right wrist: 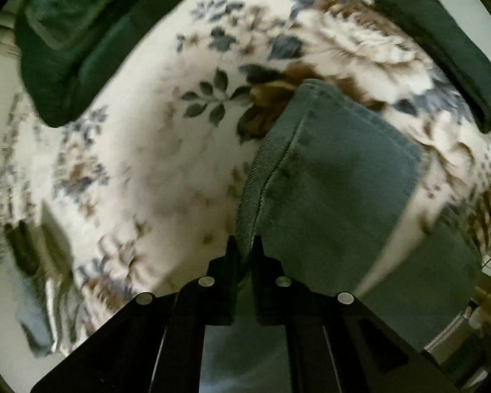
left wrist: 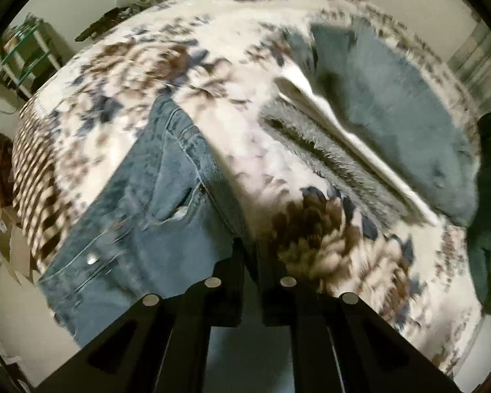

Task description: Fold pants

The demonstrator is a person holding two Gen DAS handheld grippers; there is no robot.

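Observation:
Blue denim pants [left wrist: 154, 196] lie on a floral bed cover [left wrist: 212, 65], waist end with a pocket and rivet toward the left. My left gripper [left wrist: 250, 245] is shut on the pants' edge near the waist. In the right wrist view the pants' leg end [right wrist: 327, 170] with its hem lies on the floral bed cover [right wrist: 140, 150]. My right gripper [right wrist: 245, 244] is shut on the leg's folded seam edge. Both views are blurred by motion.
A grey-blue fleece blanket [left wrist: 392, 111] with a white fold lies at the far right of the bed. Dark green pillows [right wrist: 81, 32] lie at the upper left, and another [right wrist: 442, 42] at the upper right. Shelving and clutter [left wrist: 26, 55] stand beyond the bed's left edge.

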